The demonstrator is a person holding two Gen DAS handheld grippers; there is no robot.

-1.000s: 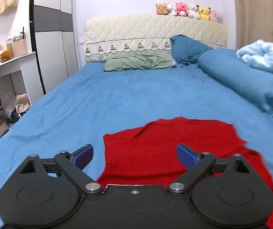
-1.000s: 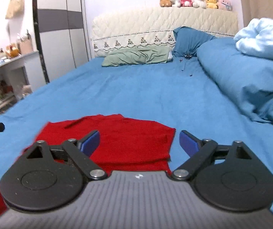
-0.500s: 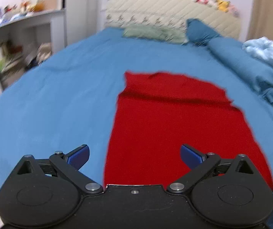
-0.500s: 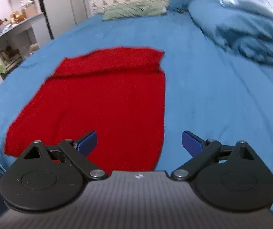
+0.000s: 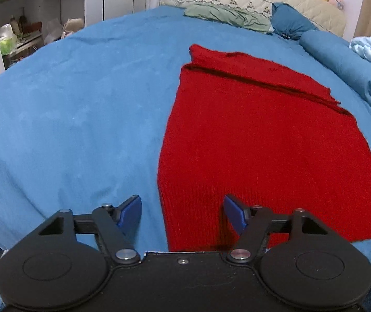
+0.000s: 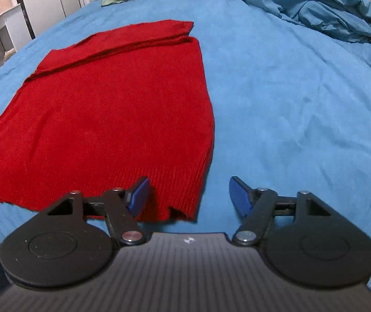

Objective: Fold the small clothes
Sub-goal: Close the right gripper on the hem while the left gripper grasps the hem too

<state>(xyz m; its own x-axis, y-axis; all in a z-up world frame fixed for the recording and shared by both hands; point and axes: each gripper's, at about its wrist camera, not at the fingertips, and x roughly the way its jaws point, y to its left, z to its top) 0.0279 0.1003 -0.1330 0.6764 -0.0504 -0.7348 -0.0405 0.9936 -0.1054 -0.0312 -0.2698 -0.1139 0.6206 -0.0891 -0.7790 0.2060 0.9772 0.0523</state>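
While the red knit garment (image 5: 263, 140) lies flat on the bed (image 5: 81, 104), I see my left hand-held gripper (image 5: 183, 214) and right hand-held gripper (image 6: 189, 195) spread wide at its near hem corners, gripping nothing.

No readable text, label, brand name, number or sign appears in either view. The body of the right claw (image 6: 189, 197) carries a small pale mark at the top middle of its ribbed grey housing, but it is too small to make out as letters or a logo. The items on the white shelf unit (image 5: 42, 7) at the left are too blurred and small for any lettering on them to be read.
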